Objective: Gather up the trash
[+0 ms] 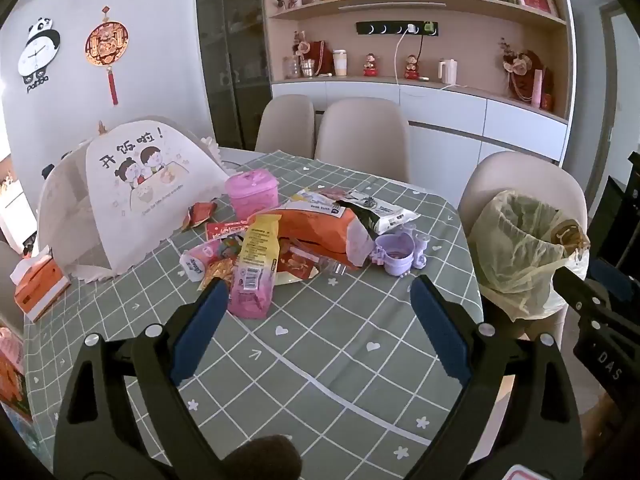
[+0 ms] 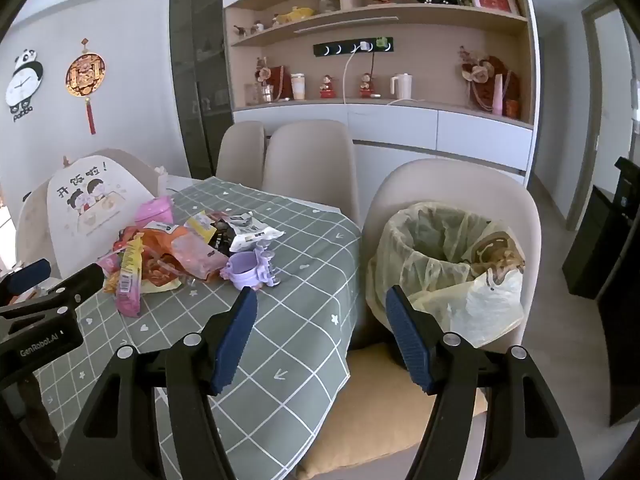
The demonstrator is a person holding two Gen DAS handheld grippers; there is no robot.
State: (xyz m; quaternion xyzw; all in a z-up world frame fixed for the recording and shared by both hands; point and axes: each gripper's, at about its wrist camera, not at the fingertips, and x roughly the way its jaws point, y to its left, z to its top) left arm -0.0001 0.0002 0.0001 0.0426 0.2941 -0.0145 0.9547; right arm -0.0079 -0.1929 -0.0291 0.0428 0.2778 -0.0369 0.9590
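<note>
Table (image 1: 320,360): rounded top under a smooth grey-green cloth with a white grid, small hearts and flowers; in the right wrist view its corner hangs down in soft folds.
Chairs (image 2: 308,160): beige moulded shells with curved backs, set round the table.
Bin (image 2: 444,264): stands on the seat of the nearest chair, just off the table edge, lined with a thin, crinkled, translucent yellowish bag; a printed white bag droops over its near rim. Its lower body is hidden.
Food cover (image 1: 148,188): white fabric dome with a cartoon print and frilled edge, partly cut off at the left.
Trash (image 1: 280,240): pile of crumpled glossy wrappers near the middle of the table, orange, yellow, pink and white; pieces overlap, so their count is unclear.
Tissue box (image 1: 38,292): orange carton near the table's left edge.
Pink tub (image 1: 251,194): lidded plastic, behind the pile.
Lilac cup (image 1: 396,254): plastic, touching the pile's right side; its contents are hard to make out.
Left gripper (image 1: 318,296): blue ribbed pads spread wide, nothing between them, above bare cloth short of the pile.
Right gripper (image 2: 320,306): pads parted and empty, between the table corner and the bin.
</note>
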